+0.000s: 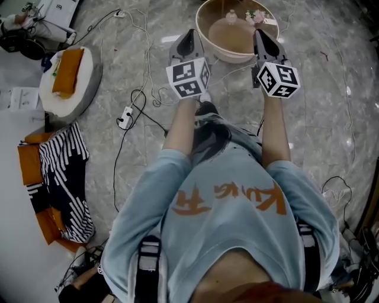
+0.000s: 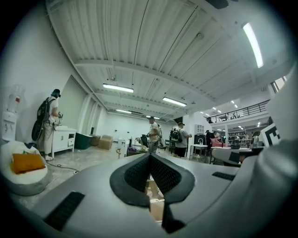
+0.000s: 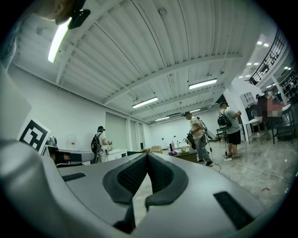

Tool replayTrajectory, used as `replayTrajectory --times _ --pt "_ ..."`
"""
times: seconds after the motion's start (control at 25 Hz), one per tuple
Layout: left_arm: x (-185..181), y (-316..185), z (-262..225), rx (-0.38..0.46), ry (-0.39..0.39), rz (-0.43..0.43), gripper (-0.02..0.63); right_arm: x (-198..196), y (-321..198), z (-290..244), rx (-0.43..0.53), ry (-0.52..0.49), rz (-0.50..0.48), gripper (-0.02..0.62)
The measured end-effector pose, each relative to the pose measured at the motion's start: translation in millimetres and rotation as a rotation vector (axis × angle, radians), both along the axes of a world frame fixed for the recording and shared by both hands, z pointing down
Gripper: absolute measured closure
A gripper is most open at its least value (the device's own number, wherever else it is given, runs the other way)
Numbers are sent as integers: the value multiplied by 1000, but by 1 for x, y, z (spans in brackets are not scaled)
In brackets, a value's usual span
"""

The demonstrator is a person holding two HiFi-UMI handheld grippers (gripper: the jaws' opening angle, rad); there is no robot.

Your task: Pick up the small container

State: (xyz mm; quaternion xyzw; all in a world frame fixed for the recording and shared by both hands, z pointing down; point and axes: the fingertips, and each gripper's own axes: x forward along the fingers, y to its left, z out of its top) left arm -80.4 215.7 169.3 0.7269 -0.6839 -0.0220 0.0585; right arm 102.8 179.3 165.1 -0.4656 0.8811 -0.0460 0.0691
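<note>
There's the small container (image 1: pixel 231 16): pale, clear-looking, standing upright on the round bench (image 1: pixel 237 57), near its far rim, just left of centre. It is too small to show more.

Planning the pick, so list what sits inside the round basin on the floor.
Inside the basin, near its far wall, stand a small pale container and a pinkish item; the visible bottom otherwise looks bare. The right claw covers its near right part.

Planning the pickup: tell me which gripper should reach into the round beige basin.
Right, probably: the right gripper sits over the round beige basin's rim, near the small containers inside; the left gripper sits outside it.
</note>
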Motion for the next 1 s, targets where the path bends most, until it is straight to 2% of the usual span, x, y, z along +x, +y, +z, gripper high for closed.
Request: replayTrajectory --times 0.2,0.44,0.56,0.76,1.0 --pt "-3 -28 12 -13 26 17 583 10 -21 9 -7 11 41 583" --pt "31 -89 14 -5 28 137 583 42 -62 4 0 3 145 583" --pt "37 -121 23 -26 40 171 583 48 -85 16 -30 8 174 583" --pt "23 -185 49 -89 48 177 583 37 -141 50 -103 8 178 583" --pt "-11 -267 74 -151 32 160 582 1 -226 71 -152 18 151 583"
